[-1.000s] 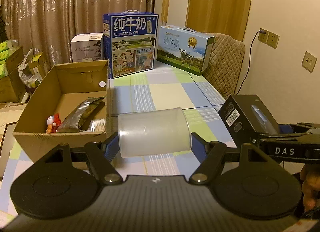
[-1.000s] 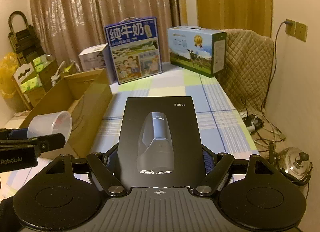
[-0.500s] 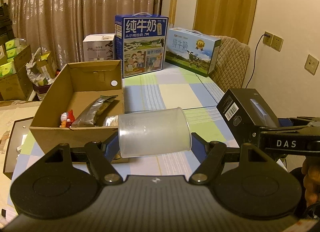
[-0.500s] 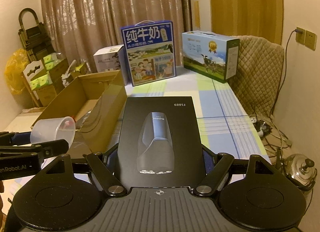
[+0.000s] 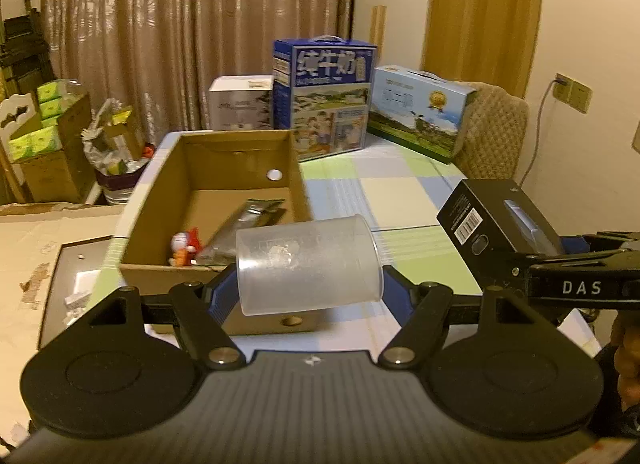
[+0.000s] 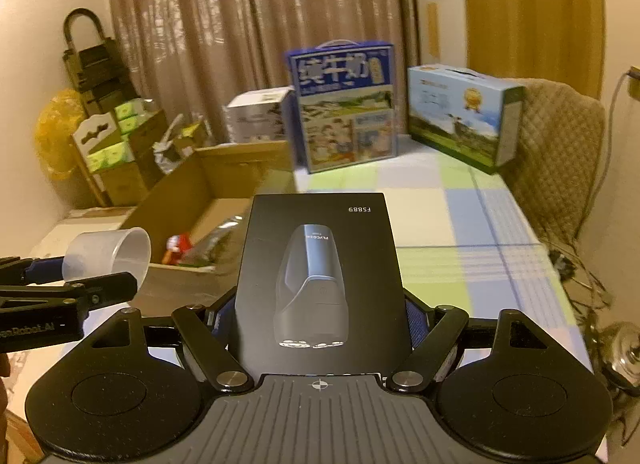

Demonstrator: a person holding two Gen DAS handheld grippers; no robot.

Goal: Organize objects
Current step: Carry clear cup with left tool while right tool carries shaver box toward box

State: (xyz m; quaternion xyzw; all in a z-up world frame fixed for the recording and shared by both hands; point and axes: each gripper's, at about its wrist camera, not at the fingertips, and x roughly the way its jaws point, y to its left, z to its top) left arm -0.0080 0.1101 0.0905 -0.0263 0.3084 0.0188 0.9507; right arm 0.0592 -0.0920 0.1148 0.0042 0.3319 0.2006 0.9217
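A translucent plastic cup (image 5: pixel 308 264) is held on its side between the closed jaws of the left gripper (image 5: pixel 310 288), carried in the air just before the near wall of an open cardboard box (image 5: pixel 224 168) that stands at the counter's left edge. A black shaver box (image 6: pixel 320 284) is clamped flat between the jaws of the right gripper (image 6: pixel 320 316), aloft over the counter's (image 5: pixel 400 192) near edge, beside the cardboard box. A red toy figure (image 5: pixel 185 245) and a foil packet (image 5: pixel 248 220) are seen lying inside the cardboard box. The carrying step appears to be in hand. It is judged that each item must next be brought over the cardboard box's opening, lowered clear of the walls and contents, and released only once it is settled.
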